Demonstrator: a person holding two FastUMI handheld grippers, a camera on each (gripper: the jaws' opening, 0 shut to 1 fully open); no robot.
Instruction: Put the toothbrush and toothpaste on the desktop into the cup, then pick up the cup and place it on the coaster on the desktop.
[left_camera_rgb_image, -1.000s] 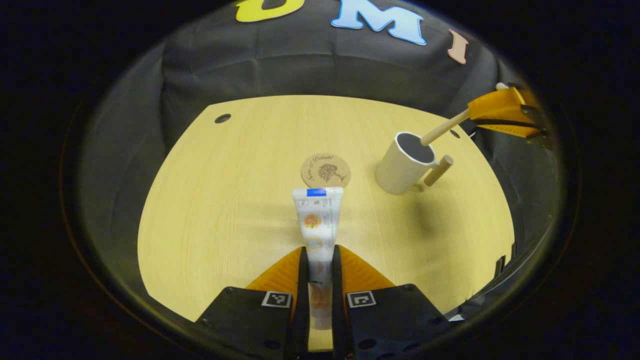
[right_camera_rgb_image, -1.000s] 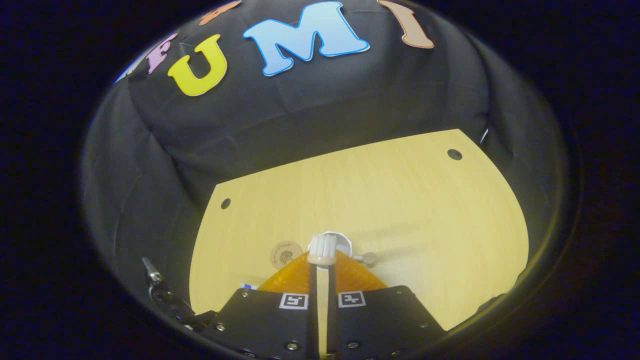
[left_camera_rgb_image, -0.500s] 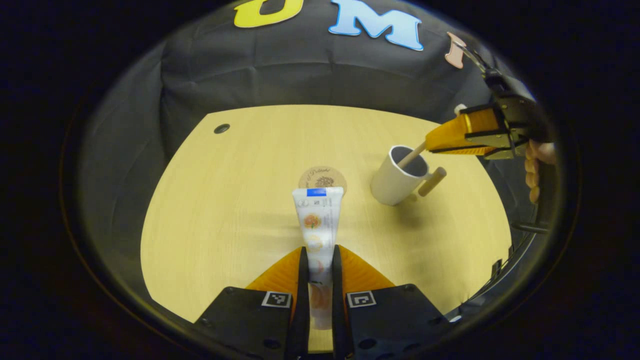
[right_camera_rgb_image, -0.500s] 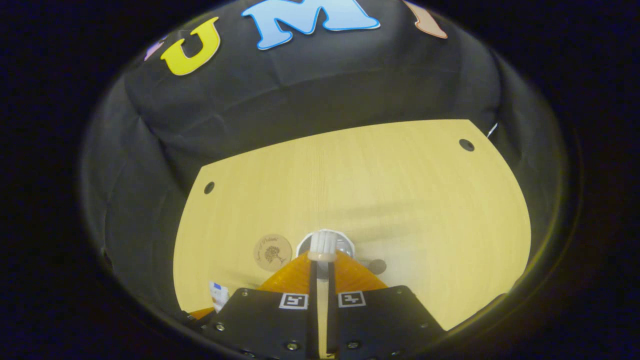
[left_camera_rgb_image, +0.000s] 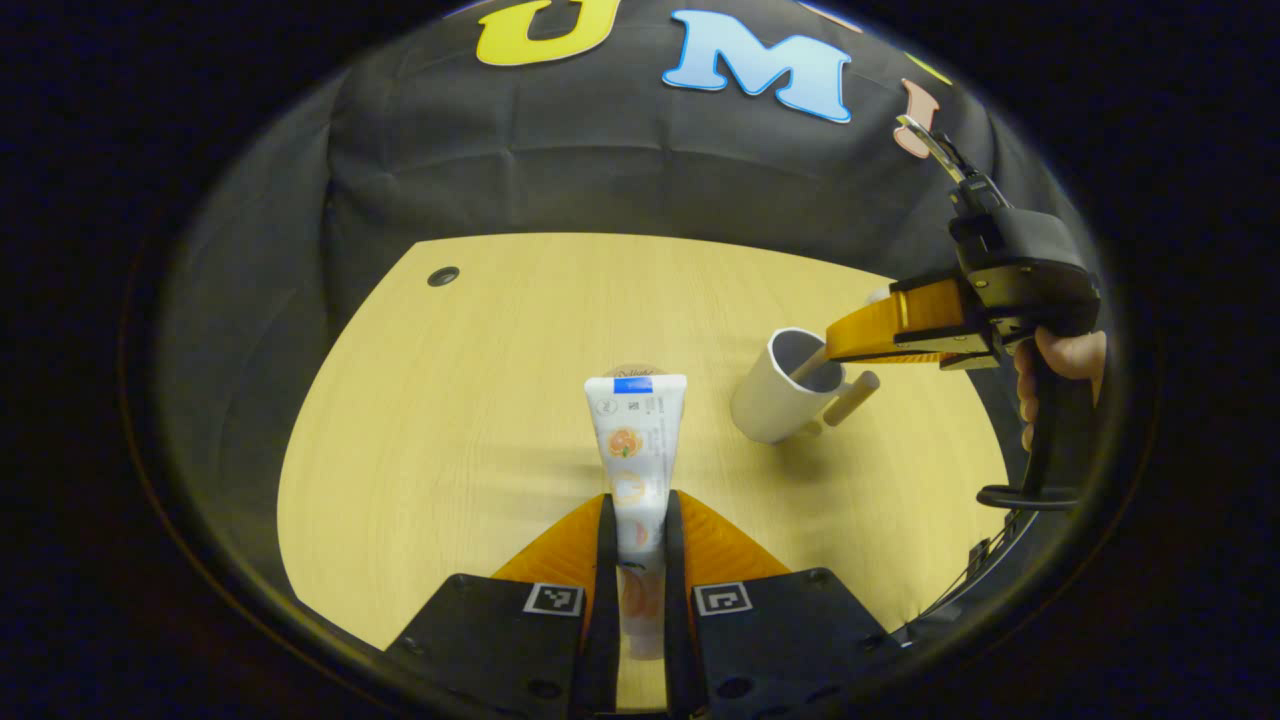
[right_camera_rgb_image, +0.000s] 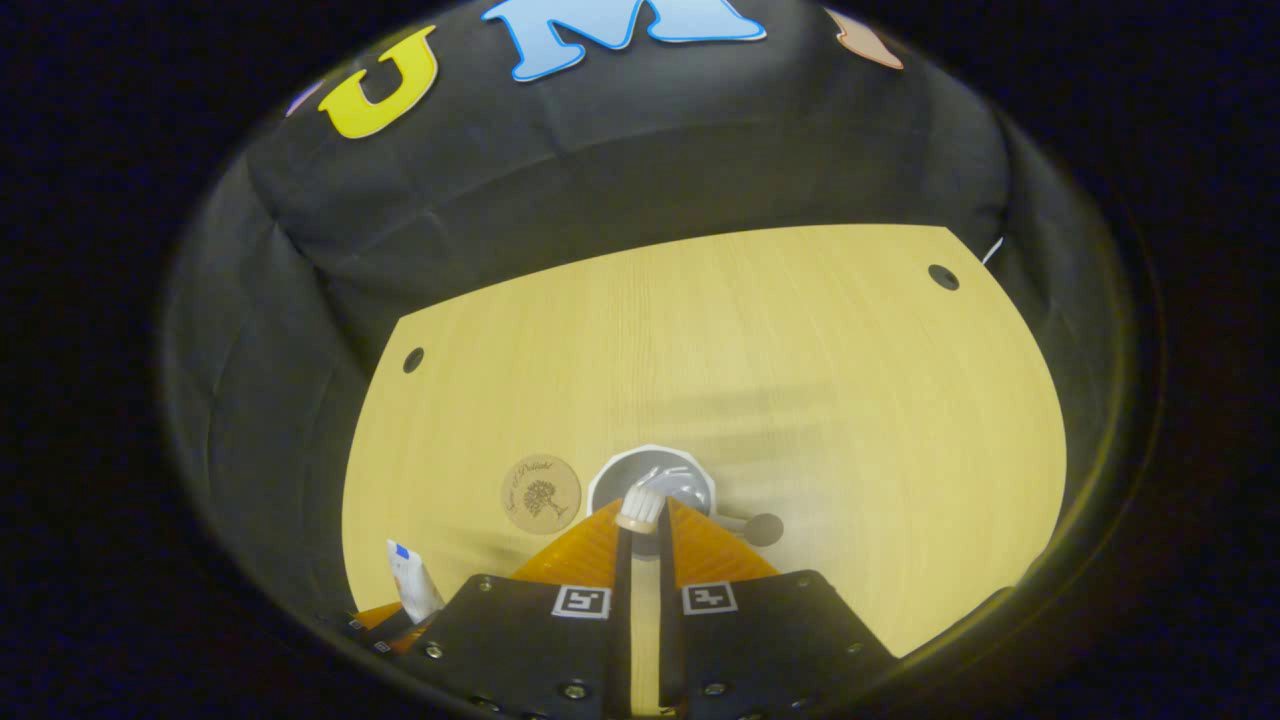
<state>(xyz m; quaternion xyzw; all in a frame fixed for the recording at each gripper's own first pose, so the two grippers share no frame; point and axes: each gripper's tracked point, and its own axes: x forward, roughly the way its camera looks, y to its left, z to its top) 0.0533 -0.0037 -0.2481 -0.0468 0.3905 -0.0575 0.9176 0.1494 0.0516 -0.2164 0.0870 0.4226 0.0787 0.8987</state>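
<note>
I am in the middle of the first step: my right gripper (right_camera_rgb_image: 640, 520) is clamped on the toothbrush (right_camera_rgb_image: 641, 510) and holds it right over the mouth of the cup (right_camera_rgb_image: 610, 478), with one end of the handle already dipped inside the rim, as the left gripper view shows. My left gripper (left_camera_rgb_image: 636, 520) is clenched on the toothpaste (left_camera_rgb_image: 632, 440) tube, holding it above the surface (left_camera_rgb_image: 450, 420) with its flat crimped end pointing forward. The cup stands upright on the surface just beside the coaster (right_camera_rgb_image: 541, 494), not on it, its wooden handle (left_camera_rgb_image: 851, 398) sticking out toward the right-hand side. I judge the next move to be letting the right gripper's fingers part so the toothbrush drops fully in, then backing that gripper clear of the rim before I bring the toothpaste across; the cup looks light and could tip if the brush drags on its wall. As for writing, the coaster bears a tree emblem with a curved line of script I cannot make out, and the toothpaste carries a blue band, fruit pictures and small print too fine to read.
</note>
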